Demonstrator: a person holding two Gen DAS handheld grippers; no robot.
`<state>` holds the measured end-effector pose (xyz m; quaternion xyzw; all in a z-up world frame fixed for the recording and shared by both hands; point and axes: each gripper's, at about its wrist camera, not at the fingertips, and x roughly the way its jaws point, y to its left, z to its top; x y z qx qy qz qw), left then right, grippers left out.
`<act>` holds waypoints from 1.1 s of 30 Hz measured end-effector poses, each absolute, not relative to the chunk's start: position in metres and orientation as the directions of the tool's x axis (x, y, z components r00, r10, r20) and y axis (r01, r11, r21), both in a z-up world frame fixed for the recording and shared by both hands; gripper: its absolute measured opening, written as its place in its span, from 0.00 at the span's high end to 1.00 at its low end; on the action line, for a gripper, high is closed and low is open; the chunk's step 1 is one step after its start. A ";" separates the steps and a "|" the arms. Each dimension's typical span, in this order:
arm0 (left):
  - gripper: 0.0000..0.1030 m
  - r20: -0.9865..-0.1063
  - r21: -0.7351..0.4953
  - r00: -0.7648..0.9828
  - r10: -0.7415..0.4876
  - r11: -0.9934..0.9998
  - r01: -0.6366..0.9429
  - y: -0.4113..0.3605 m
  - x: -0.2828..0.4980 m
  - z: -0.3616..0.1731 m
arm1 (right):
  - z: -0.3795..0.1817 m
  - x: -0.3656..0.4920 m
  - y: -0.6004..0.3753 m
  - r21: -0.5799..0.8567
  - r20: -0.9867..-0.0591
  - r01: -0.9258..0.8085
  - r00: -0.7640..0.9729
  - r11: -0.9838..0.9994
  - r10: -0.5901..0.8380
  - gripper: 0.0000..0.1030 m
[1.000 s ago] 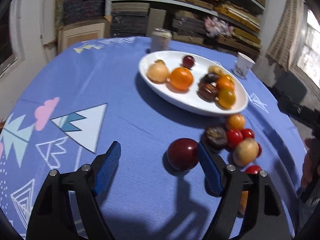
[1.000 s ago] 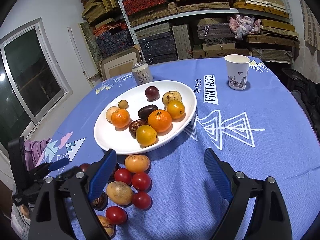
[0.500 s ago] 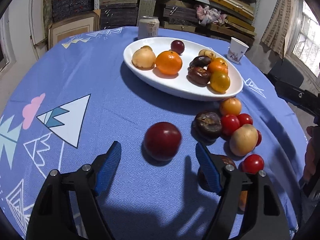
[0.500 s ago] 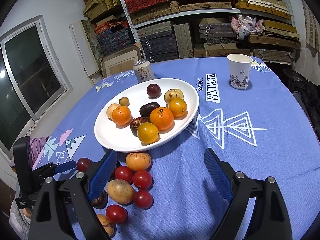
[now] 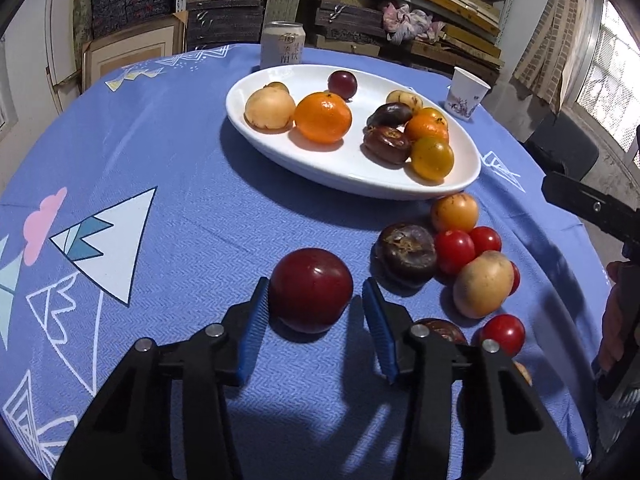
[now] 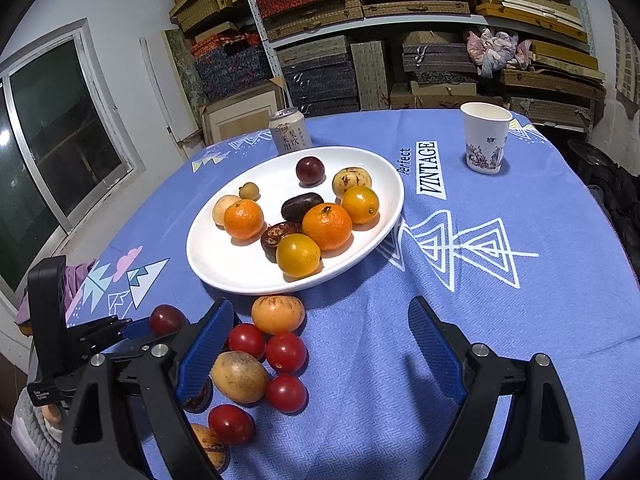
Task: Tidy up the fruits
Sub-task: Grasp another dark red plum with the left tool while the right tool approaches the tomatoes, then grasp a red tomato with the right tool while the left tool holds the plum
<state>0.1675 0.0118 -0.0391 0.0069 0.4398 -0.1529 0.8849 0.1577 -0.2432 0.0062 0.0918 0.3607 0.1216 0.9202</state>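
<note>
A dark red plum [image 5: 311, 289] lies on the blue tablecloth between the fingers of my left gripper [image 5: 314, 322]; the left pad touches it and the right pad stands just off it. The plum also shows in the right wrist view [image 6: 166, 319]. A white oval plate [image 5: 320, 168] beyond holds several fruits, among them an orange [image 5: 323, 117]. Loose fruits lie right of the plum: a dark brown fruit [image 5: 407, 254], cherry tomatoes [image 5: 454, 251] and a tan fruit [image 5: 483, 284]. My right gripper [image 6: 320, 354] is open and empty over the cloth beside this pile [image 6: 260, 356].
A drink can [image 6: 289, 131] stands behind the plate [image 6: 224, 264] and a paper cup [image 6: 484, 138] at the far right. Shelves with stacked boxes [image 6: 360, 8] lie beyond the round table. A window [image 6: 52, 140] is at the left.
My left gripper has moved forward and right around the plum, and its fingers have narrowed onto it. The right gripper has barely moved.
</note>
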 end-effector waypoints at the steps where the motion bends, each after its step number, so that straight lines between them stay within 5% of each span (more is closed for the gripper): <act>1: 0.58 -0.780 -0.119 0.569 -0.260 0.955 0.272 0.012 0.168 -0.039 | 0.005 0.157 -0.243 0.255 -0.644 -0.159 0.708 0.954 0.290 0.12; 11: 0.63 -0.770 -0.092 0.604 -0.208 0.972 0.217 0.021 0.171 -0.036 | 0.000 0.132 -0.224 0.180 -0.647 -0.219 0.708 0.959 0.283 0.13; 22: 0.62 -0.772 -0.069 0.606 -0.194 0.972 0.223 0.019 0.169 -0.036 | -0.031 0.124 -0.210 -0.072 -0.743 -0.151 0.668 0.986 0.049 0.12; 27: 0.62 -0.772 -0.055 0.608 -0.185 0.972 0.227 0.016 0.168 -0.037 | -0.029 0.123 -0.197 -0.146 -0.710 -0.174 0.704 0.974 0.019 0.14; 33: 0.62 -0.772 -0.054 0.608 -0.185 0.972 0.227 0.015 0.168 -0.037 | -0.022 0.129 -0.222 -0.020 -0.710 -0.127 0.700 0.992 0.075 0.16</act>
